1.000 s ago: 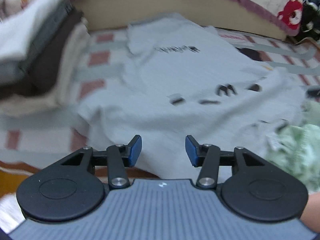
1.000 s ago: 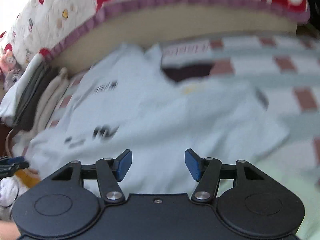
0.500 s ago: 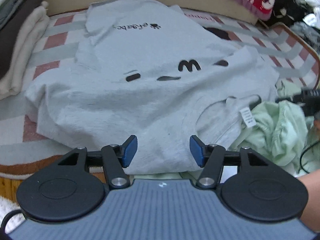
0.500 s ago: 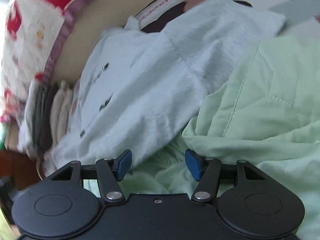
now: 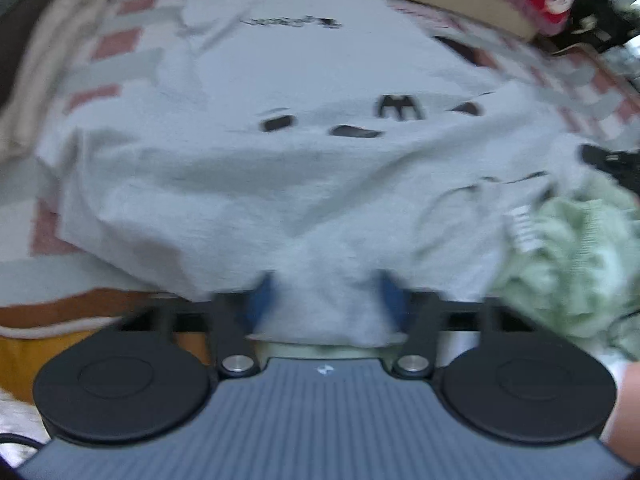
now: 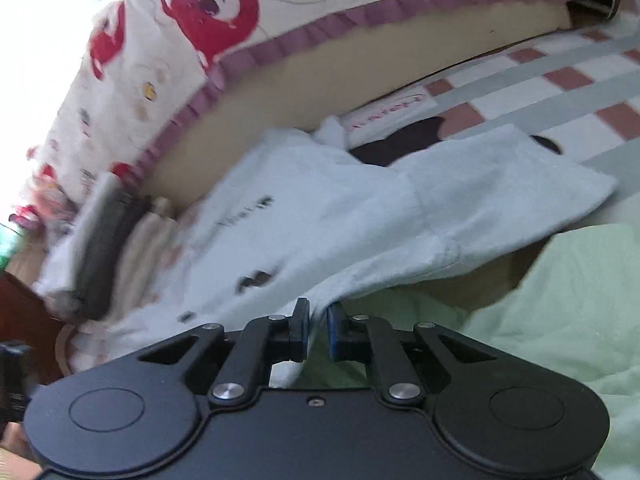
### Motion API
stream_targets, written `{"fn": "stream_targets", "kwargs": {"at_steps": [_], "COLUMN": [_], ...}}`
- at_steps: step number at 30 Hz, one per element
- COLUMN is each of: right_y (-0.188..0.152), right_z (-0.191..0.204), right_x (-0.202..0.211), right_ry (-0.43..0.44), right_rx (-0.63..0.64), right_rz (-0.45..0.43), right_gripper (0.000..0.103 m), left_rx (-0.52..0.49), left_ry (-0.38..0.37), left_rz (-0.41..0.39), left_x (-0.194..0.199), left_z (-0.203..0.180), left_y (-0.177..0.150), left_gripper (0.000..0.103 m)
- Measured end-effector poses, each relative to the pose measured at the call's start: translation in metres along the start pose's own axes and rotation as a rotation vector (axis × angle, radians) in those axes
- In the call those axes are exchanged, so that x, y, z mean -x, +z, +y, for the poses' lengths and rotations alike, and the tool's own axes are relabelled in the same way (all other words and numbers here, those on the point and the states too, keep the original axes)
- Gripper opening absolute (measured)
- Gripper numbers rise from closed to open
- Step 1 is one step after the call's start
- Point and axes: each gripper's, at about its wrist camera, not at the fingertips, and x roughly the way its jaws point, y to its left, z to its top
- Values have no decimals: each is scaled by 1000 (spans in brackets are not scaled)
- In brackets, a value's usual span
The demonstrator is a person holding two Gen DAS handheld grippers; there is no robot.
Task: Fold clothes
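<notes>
**A:** Where have we got the grey T-shirt point(image 5: 304, 168)?

**B:** Spread print-side up on the checked mat point(image 6: 560, 80), its far edge reaching toward the mattress side point(image 6: 320, 92) behind it. We take the shirt as our landmark. Left of it sits the stack of folded clothes point(image 6: 120, 240); at its near right corner lies the pale green garment point(image 5: 568, 256), crumpled and not yet dealt with.

**A:** And our grippers?

**B:** Both at the shirt's near hem. The left gripper point(image 5: 326, 300) is closing, with a bunched tuck of grey cloth filling the space between its blue pads point(image 5: 256, 300). In the blurred left view the pads appear to be against the fabric. The right gripper point(image 6: 318, 330) is closing too, its jaws drawn narrow with a thin fold of the shirt's edge pinched between them, just where the shirt overlaps the green garment.

**A:** Why both on the same edge?

**B:** We judge it gives us two corners of the hem, so the cloth can be lifted evenly and laid over toward the collar without twisting. Holding low also keeps the print flat.

**A:** Any risk?

**B:** The right jaws sit close to the green fabric; we might catch it along with the shirt.
</notes>
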Motion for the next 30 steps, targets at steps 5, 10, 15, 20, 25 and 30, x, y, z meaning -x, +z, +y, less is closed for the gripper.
{"fn": "stream_targets", "kwargs": {"at_steps": [5, 10, 15, 20, 25, 30], "right_y": [-4, -15, 2, 18, 18, 14], "right_z": [-23, -20, -11, -3, -13, -20], "right_x": [-24, -39, -12, -9, 6, 8], "right_ry": [84, 119, 273, 156, 38, -102], "right_rx": [-211, -206, -168, -73, -61, 9], "right_rz": [70, 124, -61, -27, -46, -28], "right_gripper": [35, 28, 9, 8, 5, 5], "left_rx": [61, 357, 570, 629, 582, 613], "left_ry": [39, 46, -43, 84, 349, 315], "left_rz": [-12, 6, 15, 43, -39, -104], "left_x": [9, 27, 27, 6, 16, 20], "left_z": [6, 45, 75, 84, 76, 83], "left_y": [3, 0, -9, -5, -11, -8], "left_gripper": [12, 70, 70, 70, 70, 70]}}
